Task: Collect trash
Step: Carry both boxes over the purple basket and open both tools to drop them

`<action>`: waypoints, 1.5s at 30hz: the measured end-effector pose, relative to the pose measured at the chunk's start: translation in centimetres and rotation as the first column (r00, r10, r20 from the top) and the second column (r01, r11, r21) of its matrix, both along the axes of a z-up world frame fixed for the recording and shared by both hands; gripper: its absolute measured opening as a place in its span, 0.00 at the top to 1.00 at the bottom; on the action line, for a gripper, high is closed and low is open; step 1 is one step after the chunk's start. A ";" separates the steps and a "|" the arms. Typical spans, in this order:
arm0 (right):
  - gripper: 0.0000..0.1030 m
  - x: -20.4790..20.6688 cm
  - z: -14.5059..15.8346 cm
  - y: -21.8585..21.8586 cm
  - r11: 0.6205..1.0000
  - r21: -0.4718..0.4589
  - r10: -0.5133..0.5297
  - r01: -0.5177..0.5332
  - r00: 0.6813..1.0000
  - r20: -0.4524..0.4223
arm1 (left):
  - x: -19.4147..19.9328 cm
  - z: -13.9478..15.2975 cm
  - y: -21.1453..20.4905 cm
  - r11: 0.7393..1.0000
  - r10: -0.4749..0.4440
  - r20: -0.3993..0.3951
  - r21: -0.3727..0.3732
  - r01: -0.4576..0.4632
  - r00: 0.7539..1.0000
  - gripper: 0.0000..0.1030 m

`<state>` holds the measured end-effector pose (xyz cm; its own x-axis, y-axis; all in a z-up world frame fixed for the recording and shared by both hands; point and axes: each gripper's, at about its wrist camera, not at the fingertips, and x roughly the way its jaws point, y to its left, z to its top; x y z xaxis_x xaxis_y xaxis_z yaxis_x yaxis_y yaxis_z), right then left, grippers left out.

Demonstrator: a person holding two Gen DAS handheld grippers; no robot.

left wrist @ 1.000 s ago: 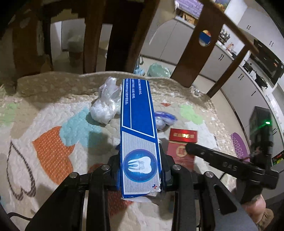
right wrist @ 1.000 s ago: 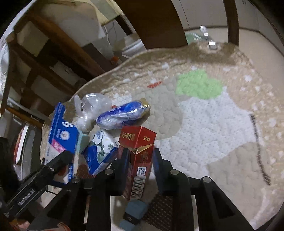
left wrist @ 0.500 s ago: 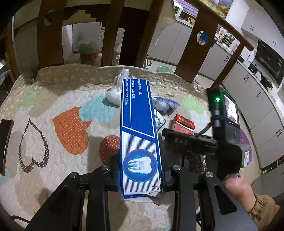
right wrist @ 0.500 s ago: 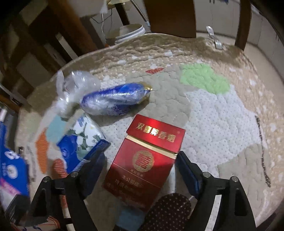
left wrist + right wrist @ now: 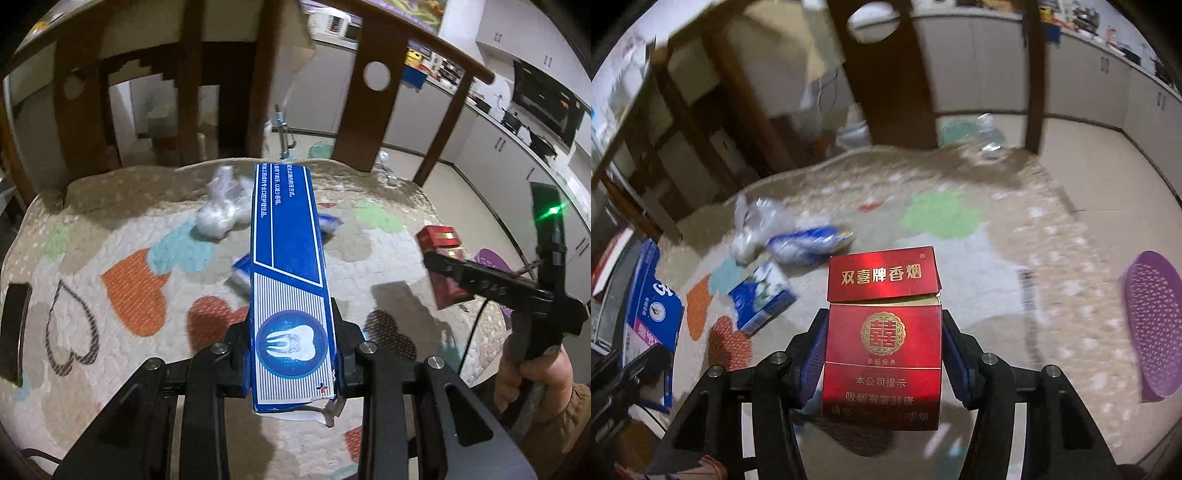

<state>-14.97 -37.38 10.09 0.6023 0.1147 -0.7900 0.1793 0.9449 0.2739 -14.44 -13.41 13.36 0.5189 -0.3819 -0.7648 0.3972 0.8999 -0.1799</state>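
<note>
Now carrying: left gripper jaws pinch long blue toothpaste carton, right gripper jaws closing around red cigarette pack; next, a bin, none visible, remaining wrappers at eleven o'clock.

Toothpaste box hides most of the blue wrapper; crumpled plastic bag motion-blurred.

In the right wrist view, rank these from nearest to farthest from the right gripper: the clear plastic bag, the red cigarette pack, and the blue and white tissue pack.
1. Red cigarette pack: between the closing jaws of the right gripper.
2. Blue and white tissue pack: on the quilt, to the left.
3. Clear plastic bag: farther back, upper left.
</note>
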 end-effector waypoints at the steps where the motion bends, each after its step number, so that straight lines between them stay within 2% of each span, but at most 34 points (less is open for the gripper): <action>1: 0.41 -0.7 0.2 -1.1 1.000 0.002 -0.015 0.015 1.000 0.014 | 0.1 0.1 -1.0 1.000 -0.015 0.000 0.002 0.015 1.000 0.71; 8: 0.41 -4.4 -0.1 -9.3 0.989 -0.007 -0.149 0.150 0.985 0.093 | 0.4 0.8 -8.1 0.991 -0.131 0.002 -0.008 0.131 0.991 0.71; 19: 0.41 -7.9 0.0 -20.3 0.944 -0.065 -0.308 0.324 0.934 0.181 | 1.1 1.9 -21.3 0.946 -0.323 -0.001 -0.041 0.322 0.947 0.71; 24: 0.41 -10.1 0.0 -24.9 0.897 -0.081 -0.408 0.435 0.883 0.231 | 0.9 1.1 -27.5 0.914 -0.403 -0.009 -0.047 0.403 0.915 0.71; 28: 0.40 -11.5 -1.6 -28.6 0.856 0.015 -0.509 0.517 0.839 0.193 | 0.7 -0.4 -32.3 0.885 -0.464 -0.047 -0.054 0.462 0.885 0.71; 32: 0.40 -12.7 -2.0 -30.4 0.825 0.044 -0.561 0.563 0.807 0.184 | 0.3 -1.8 -35.7 0.859 -0.512 -0.088 -0.072 0.507 0.855 0.71; 38: 0.40 -12.8 -2.7 -31.7 0.804 0.074 -0.593 0.589 0.791 0.147 | -0.4 -3.2 -39.8 0.822 -0.569 -0.119 -0.085 0.563 0.813 0.71; 45: 0.39 -12.7 -3.0 -32.1 0.785 0.082 -0.619 0.614 0.776 0.119 | -0.7 -3.9 -41.4 0.806 -0.592 -0.133 -0.091 0.585 0.795 0.71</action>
